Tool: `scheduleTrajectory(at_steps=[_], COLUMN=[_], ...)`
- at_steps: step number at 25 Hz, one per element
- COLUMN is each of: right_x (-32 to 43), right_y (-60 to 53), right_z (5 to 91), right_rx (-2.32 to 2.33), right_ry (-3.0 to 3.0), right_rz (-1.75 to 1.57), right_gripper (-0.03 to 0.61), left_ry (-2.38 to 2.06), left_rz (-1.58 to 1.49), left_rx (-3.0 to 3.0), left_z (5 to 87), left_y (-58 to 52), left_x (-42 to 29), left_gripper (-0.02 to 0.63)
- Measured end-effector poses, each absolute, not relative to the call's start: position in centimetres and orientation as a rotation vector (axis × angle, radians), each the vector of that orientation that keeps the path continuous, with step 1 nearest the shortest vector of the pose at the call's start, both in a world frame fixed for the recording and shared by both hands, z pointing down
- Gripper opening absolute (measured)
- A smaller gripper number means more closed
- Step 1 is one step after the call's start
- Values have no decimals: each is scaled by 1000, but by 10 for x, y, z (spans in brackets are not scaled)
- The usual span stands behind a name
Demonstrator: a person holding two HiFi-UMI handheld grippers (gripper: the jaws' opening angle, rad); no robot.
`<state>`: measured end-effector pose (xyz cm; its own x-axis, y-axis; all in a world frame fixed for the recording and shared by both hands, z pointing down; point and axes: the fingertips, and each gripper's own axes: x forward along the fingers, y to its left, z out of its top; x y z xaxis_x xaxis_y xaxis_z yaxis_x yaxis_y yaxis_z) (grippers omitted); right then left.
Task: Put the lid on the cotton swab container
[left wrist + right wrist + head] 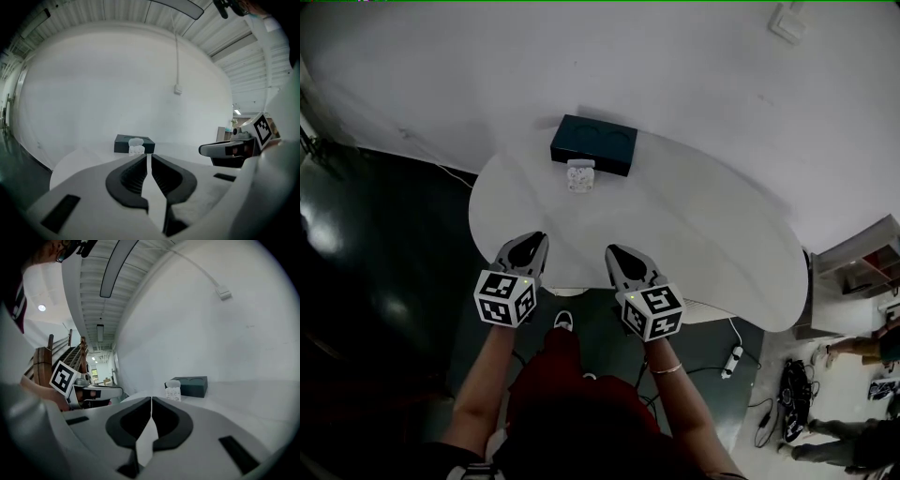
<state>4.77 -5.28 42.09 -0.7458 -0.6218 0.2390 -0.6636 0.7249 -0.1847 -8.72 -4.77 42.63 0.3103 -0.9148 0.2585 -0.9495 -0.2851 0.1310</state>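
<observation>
The small clear cotton swab container (580, 176) stands on the white table (694, 234), just in front of a dark box (593, 143). It also shows far ahead in the left gripper view (136, 146) and the right gripper view (173, 391). Its top looks pale and rounded; I cannot tell whether a lid rests on it. My left gripper (534, 240) and right gripper (615, 251) hover side by side at the table's near edge, well short of the container. Both are shut with nothing between the jaws (149, 157) (151, 400).
The dark box (134, 143) (192, 386) has two round recesses on top and sits near the table's far edge by a white wall. Dark floor lies to the left; a shelf, cables and a power strip (732, 360) are at the right.
</observation>
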Motion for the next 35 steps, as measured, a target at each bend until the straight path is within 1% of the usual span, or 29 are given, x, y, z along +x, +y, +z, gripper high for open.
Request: scheduleTrajectory(at_steps=[9, 18, 28, 35], right_x=[23, 14, 7, 0], right_y=[-115, -163, -188, -204], right_z=[436, 443, 453, 460], right_rx=[1065, 1124, 1153, 1152], right_ry=[-2709, -2660, -2622, -2595], right_rz=[429, 436, 476, 492], right_gripper=[17, 17, 17, 17], left_ry=[-1596, -1477, -1342, -1249], left_rz=[242, 298, 398, 490], left_rx=[2355, 2422, 2453, 2472], left_z=[441, 454, 477, 496], left_y=[-123, -181, -210, -223], left_x=[-106, -111, -106, -103], left_gripper=[27, 34, 99, 160])
